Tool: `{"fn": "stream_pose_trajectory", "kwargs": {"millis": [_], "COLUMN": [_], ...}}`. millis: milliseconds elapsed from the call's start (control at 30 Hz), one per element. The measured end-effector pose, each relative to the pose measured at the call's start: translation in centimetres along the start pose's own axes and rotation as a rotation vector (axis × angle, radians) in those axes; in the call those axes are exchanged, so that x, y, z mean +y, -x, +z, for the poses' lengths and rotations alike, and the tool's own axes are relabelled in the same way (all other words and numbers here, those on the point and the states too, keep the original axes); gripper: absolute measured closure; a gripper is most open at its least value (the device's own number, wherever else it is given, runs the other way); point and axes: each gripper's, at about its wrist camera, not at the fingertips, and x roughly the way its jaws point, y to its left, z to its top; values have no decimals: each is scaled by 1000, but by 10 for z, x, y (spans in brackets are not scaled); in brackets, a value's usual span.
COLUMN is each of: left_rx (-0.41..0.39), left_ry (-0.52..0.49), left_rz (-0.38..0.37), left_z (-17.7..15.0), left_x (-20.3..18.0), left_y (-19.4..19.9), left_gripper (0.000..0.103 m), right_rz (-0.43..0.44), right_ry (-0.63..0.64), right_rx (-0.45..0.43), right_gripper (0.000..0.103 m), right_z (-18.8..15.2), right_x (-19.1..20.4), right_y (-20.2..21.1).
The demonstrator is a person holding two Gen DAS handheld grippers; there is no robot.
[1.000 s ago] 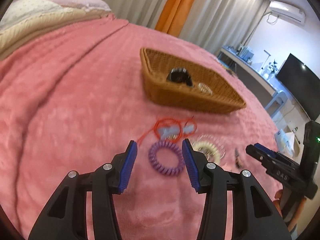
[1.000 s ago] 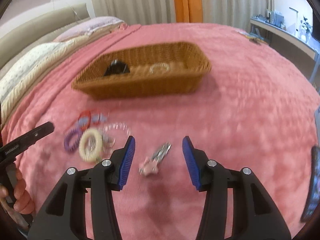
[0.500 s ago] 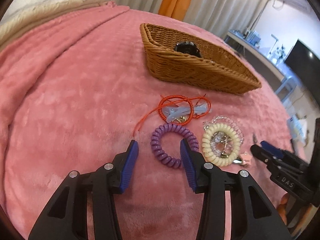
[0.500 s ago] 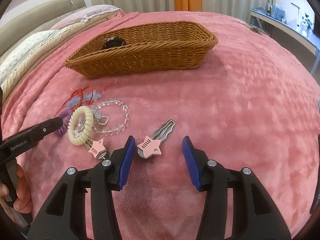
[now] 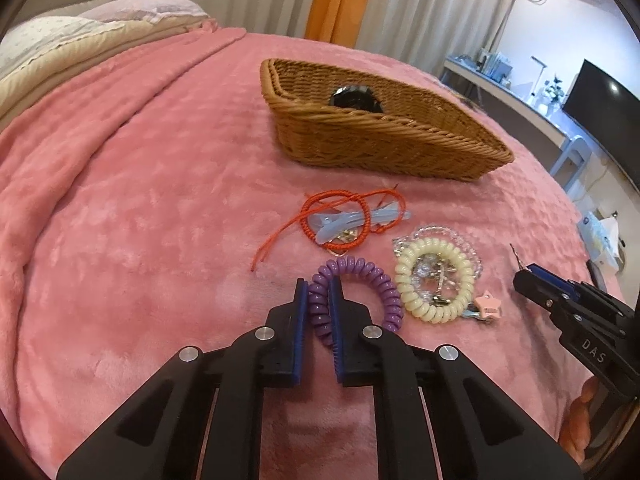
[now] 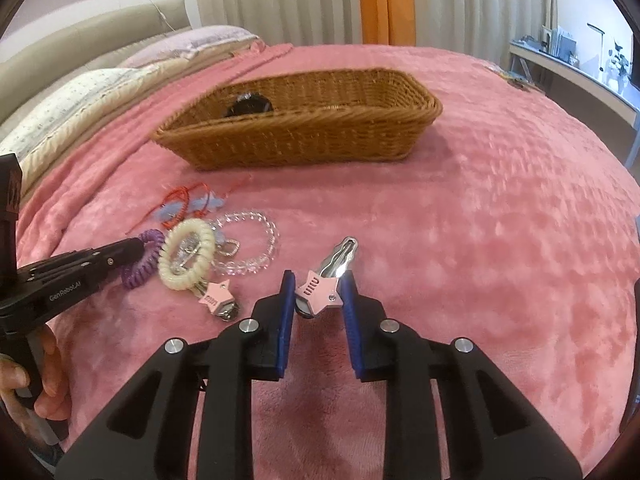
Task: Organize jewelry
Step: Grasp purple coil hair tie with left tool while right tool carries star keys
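My left gripper (image 5: 319,286) is shut on the near side of a purple spiral hair tie (image 5: 360,276) lying on the pink blanket. My right gripper (image 6: 318,280) is shut on a pink star hair clip (image 6: 320,289). A cream spiral hair tie (image 5: 434,280), a clear bead bracelet (image 6: 256,244), a red cord bracelet (image 5: 332,216) over a pale blue clip (image 5: 360,218), and a second pink star clip (image 6: 216,298) lie close by. The wicker basket (image 5: 380,140) stands beyond and holds a black item (image 5: 354,98).
The pink blanket (image 5: 140,200) covers the bed. Pillows (image 5: 60,40) lie at the far left. Curtains hang behind. A desk with a monitor (image 5: 600,108) stands at the right. The right gripper's body shows in the left wrist view (image 5: 576,312).
Both grippers have moved down and forward and closed: the left onto the purple hair tie, the right onto the pink star clip.
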Motion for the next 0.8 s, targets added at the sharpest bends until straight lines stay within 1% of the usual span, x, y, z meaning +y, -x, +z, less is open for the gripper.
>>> {"fn": "stream_pose_trajectory", "kwargs": {"millis": [167, 300, 433, 567, 633, 733, 800], "left_rx": [-57, -116, -165, -239, -276, -302, -303], "left_ry": [-6, -6, -13, -59, -81, -91, -90], "left_rz": [-45, -96, -117, -96, -82, -68, -48], "left_z": [-1, 2, 17, 49, 72, 101, 122], "left_x": [-1, -3, -9, -26, -34, -41, -44], "left_y": [13, 31, 50, 71, 78, 73, 60], "left_gripper": [94, 94, 94, 94, 94, 94, 94], "right_rz": [27, 40, 51, 61, 62, 57, 44], "right_ry": [-2, 9, 33, 69, 83, 98, 109], "right_rx": [-45, -77, -107, -162, -188, -228, -239], "right_gripper": [82, 82, 82, 82, 82, 82, 82], "right_z": [1, 4, 20, 52, 72, 110, 130], "right_x": [0, 1, 6, 10, 10, 8, 8], "right_y": [11, 23, 41, 60, 65, 62, 53]}}
